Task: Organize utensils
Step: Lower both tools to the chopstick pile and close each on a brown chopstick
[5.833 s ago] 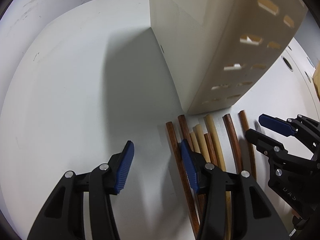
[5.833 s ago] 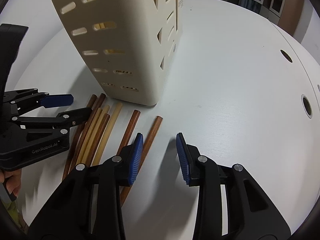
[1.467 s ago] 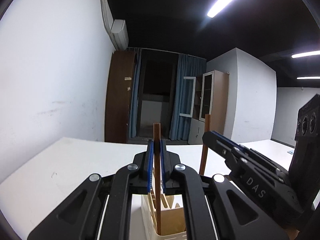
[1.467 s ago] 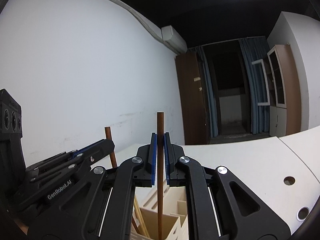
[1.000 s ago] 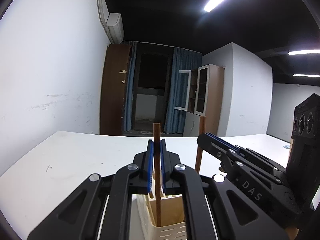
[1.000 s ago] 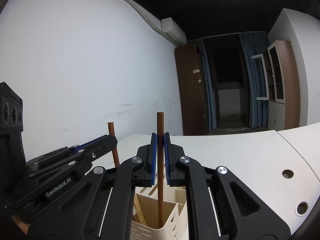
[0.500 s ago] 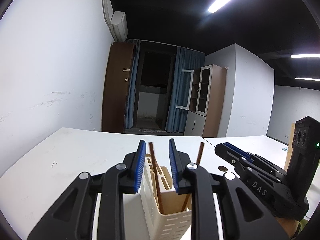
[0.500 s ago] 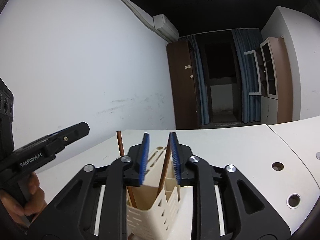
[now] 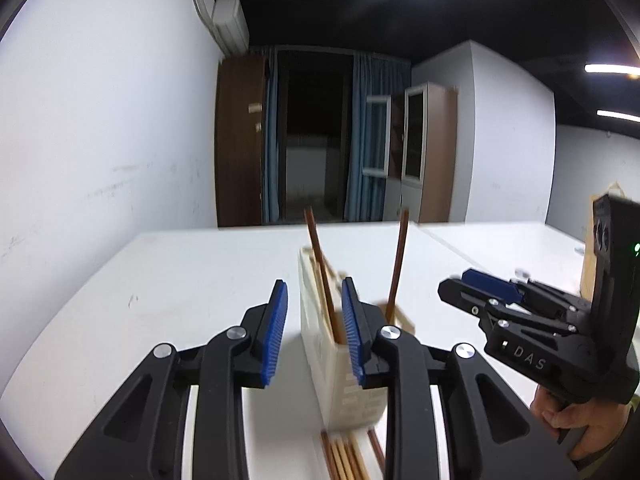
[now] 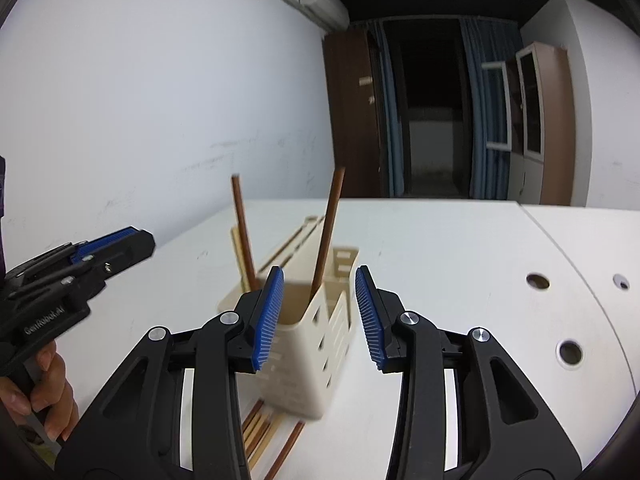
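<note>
So, both grippers are seen released at this point. The left gripper point(image 9: 314, 326) has had its jaws opening just now, and nothing is pinched between the blue pads; the same goes for the right gripper point(image 10: 318, 314), jaws just spread, nothing clamped. Two dark brown chopsticks are found standing in the cream utensil holder point(image 10: 316, 344) on the white table point(image 10: 460, 248): the left chopstick point(image 9: 320, 272) is tilted one way and the right chopstick point(image 9: 399, 258) the other, so a loose V is formed above the rim. Which compartment each is dropped in can't be told for sure. More chopsticks point(image 9: 344, 454), light and dark, are left lying flat on the table right at the near foot of the holder. Each gripper's handle is wrapped by a hand point(image 10: 44, 396) at the frame edges.
</note>
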`<control>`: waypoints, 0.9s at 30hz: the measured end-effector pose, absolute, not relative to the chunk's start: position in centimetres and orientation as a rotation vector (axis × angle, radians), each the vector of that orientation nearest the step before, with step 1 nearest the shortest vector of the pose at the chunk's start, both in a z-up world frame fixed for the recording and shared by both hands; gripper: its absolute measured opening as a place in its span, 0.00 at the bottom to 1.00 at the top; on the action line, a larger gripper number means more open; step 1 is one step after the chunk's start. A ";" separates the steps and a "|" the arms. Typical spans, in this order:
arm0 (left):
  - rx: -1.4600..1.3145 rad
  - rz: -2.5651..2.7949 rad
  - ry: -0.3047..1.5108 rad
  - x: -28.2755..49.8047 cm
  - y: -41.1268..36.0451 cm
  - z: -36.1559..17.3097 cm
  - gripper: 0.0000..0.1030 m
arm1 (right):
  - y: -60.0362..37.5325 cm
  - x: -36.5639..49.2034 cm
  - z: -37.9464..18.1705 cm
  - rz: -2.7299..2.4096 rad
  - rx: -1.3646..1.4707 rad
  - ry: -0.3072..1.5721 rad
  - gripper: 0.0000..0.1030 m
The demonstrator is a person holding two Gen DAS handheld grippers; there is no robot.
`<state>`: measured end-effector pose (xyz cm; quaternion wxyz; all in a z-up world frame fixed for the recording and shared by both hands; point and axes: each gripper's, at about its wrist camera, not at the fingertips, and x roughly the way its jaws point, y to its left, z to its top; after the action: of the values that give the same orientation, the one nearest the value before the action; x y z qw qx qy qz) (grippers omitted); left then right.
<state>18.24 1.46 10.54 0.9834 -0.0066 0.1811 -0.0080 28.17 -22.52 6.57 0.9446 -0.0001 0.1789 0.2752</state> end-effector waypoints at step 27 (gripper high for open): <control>-0.036 -0.068 0.903 23.5 2.7 -0.6 0.30 | -19.1 28.0 -3.5 0.592 -0.113 0.834 0.40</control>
<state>23.55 2.67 -0.57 0.8990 -0.0174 0.4364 -0.0329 28.01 -19.08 -3.47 0.8706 -0.0540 0.3988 0.2830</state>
